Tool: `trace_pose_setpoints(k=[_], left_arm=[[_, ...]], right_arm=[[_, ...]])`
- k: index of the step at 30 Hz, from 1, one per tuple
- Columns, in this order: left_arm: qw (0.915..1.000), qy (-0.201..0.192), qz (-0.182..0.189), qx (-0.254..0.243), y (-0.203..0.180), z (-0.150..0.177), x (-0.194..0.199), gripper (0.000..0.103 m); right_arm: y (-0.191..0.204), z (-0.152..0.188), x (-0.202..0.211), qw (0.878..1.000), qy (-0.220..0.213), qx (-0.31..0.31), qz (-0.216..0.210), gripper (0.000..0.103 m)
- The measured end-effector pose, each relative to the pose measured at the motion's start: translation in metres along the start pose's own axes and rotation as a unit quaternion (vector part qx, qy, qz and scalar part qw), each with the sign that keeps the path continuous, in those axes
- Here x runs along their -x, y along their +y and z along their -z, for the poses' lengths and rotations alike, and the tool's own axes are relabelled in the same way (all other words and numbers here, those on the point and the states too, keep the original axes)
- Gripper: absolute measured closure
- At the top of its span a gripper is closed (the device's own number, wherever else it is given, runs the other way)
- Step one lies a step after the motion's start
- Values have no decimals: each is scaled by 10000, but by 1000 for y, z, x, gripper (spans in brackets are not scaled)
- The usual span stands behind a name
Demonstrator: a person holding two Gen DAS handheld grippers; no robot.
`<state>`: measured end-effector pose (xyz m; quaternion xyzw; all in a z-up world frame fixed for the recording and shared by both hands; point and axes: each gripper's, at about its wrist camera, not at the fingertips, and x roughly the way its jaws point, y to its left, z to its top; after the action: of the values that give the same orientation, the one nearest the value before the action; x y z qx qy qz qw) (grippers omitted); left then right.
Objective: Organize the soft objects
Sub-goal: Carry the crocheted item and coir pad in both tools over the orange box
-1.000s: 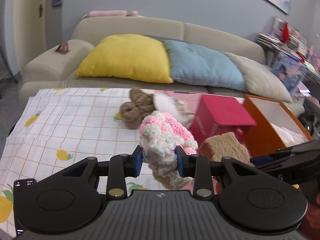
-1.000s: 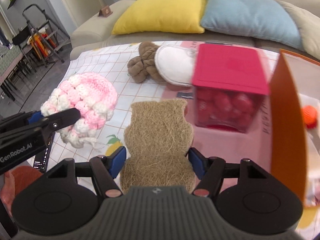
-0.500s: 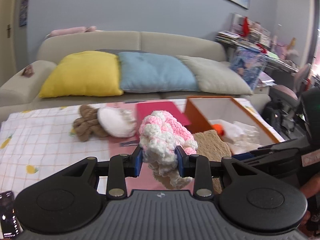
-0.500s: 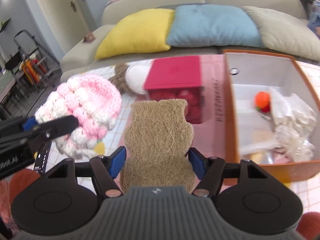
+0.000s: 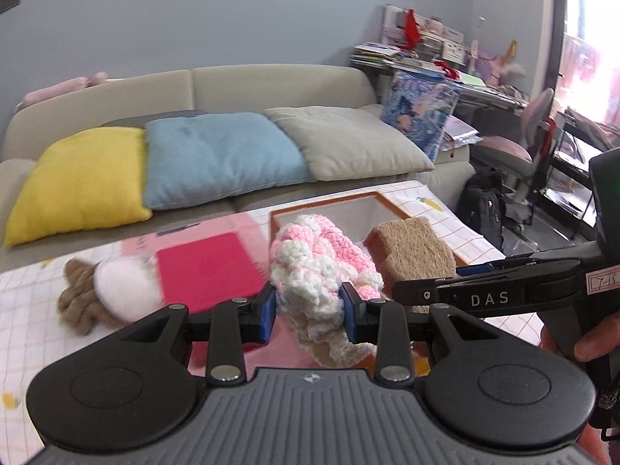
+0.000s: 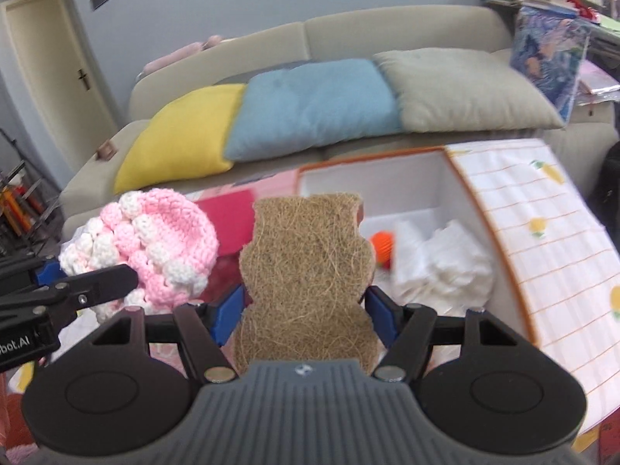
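Observation:
My left gripper (image 5: pixel 309 312) is shut on a pink and white crocheted hat (image 5: pixel 323 271), held above the table; the hat also shows in the right wrist view (image 6: pixel 155 244). My right gripper (image 6: pixel 306 316) is shut on a flat brown fibre pad (image 6: pixel 306 275), which also shows in the left wrist view (image 5: pixel 414 252). Both are held close to the orange box (image 6: pixel 484 228), which has a white inside and holds white soft things (image 6: pixel 438 259) and a small orange ball (image 6: pixel 381 244). The right gripper's body (image 5: pixel 503 294) is right of the hat.
A pink box (image 5: pixel 209 271) stands left of the orange box. A brown knotted yarn bundle (image 5: pixel 77 298) and a white fluffy thing (image 5: pixel 124 286) lie left of it on the checked cloth (image 6: pixel 542 232). A sofa with yellow, blue and grey cushions (image 5: pixel 221 159) is behind.
Both grippers have swung to the right with their loads. The orange box has come to the middle of both views and the pad is now over its near left part.

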<state>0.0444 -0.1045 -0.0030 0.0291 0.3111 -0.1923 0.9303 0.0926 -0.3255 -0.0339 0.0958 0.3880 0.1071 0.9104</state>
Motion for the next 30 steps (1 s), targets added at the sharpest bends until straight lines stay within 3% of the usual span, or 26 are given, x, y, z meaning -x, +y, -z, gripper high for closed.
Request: trace_pose_setpoints(k=[7,15,18,20,23,30], left_arm=[[9975,456,-39,-541,-16,-36,-71,65],[9854,923,-221,-1411,-28,-61,-146,64],[9798,1132,-275,-1623,-31,-63,-170,64],[9714,1350,-339,-1922,-37,-60,-186,63],[9608,1477,-354,-2320,-46,-51,-202,63],[9535,1842,-456,-2342,-47,-40,-228,60]], right_arm=[[-38,-31,-31,9996,38,97,273,36],[-69,-66,-93,9987,227,6,457,36],[-74,-73,-117,9964,326,241,747,35],[-78,-73,-132,9928,408,409,1046,35],[-86,-69,-149,9906,579,504,1131,35],[-94,-58,-165,9874,836,568,1219,35]])
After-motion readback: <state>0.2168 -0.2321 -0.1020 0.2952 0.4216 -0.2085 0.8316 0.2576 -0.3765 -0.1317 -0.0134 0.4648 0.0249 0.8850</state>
